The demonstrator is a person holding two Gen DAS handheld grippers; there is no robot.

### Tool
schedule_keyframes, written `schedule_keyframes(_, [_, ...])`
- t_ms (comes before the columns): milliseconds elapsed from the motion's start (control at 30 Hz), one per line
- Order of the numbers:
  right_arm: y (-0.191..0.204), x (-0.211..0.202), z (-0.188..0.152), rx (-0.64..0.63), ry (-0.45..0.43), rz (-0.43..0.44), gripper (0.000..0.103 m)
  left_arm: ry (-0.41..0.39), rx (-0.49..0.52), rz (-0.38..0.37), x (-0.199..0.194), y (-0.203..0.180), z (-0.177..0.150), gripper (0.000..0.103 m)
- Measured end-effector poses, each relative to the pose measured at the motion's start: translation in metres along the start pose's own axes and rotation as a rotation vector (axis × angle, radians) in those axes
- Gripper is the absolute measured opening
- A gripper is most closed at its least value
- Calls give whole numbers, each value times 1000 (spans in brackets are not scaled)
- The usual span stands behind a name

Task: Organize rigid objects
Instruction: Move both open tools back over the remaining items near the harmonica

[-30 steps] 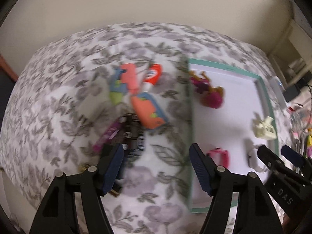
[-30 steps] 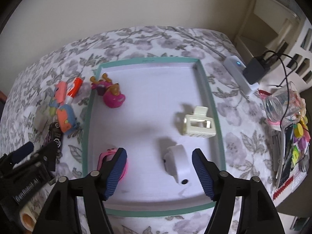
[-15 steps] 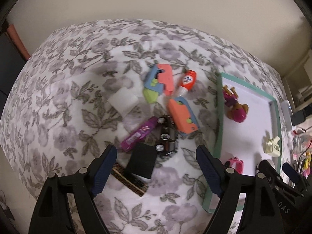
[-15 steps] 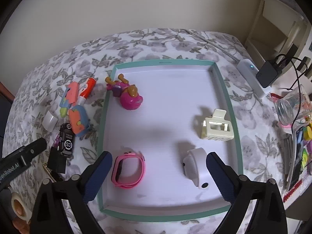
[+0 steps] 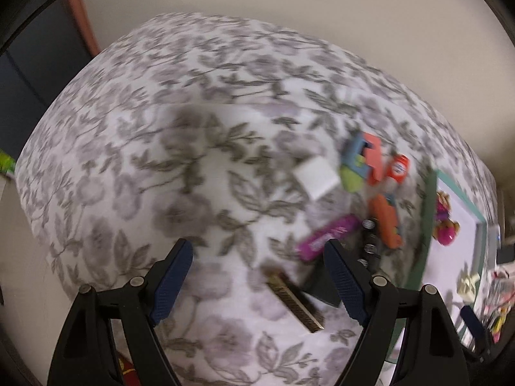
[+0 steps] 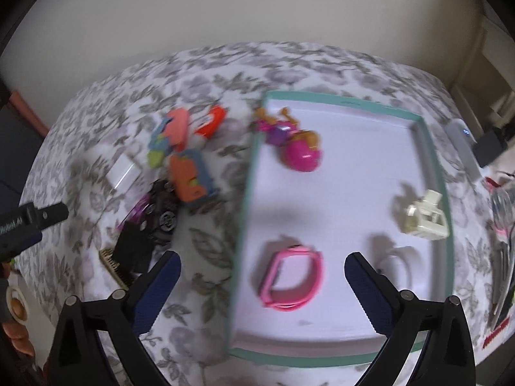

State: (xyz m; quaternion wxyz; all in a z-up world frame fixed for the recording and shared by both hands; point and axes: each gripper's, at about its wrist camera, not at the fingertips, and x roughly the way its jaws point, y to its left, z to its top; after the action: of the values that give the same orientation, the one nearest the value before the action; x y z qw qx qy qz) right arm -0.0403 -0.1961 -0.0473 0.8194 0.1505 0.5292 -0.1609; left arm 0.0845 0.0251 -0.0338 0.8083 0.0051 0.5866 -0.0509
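Observation:
My left gripper is open over bare floral cloth, with nothing between its fingers. To its right lies a pile: a white cube, orange and blue toys, a purple bar, a black square and a gold comb. My right gripper hangs over the left rim of the teal tray, its jaws opening and gripping nothing. A pink watch lies in the tray below the gap. The tray also holds a pink figure, a cream hair clip and a white object, partly hidden.
A toy car and a red-capped tube sit in the pile left of the tray. A white power strip and black adapter lie beyond the tray's right side, with clutter there. The wall runs along the table's far edge.
The left gripper swung left, away from the tray to bare cloth, and its jaws widened. The right gripper shifted left off the white object and spread wide, now straddling the tray's left rim.

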Motion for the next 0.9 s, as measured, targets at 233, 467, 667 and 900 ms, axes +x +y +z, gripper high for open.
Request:
schedule_keyframes(233, [32, 13, -4, -48, 33, 34, 103, 69, -39, 5, 17, 13, -8, 84])
schedule_keyframes(467, [46, 22, -9, -89, 59, 28, 103, 178, -34, 4, 43, 9, -21, 84])
schedule_keyframes(667, [28, 15, -4, -29, 36, 8, 103, 230, -17, -28, 52, 3, -33, 84])
schedule_keyframes(900, [8, 7, 3, 45, 7, 7, 103, 243, 36, -31, 51, -8, -49, 84])
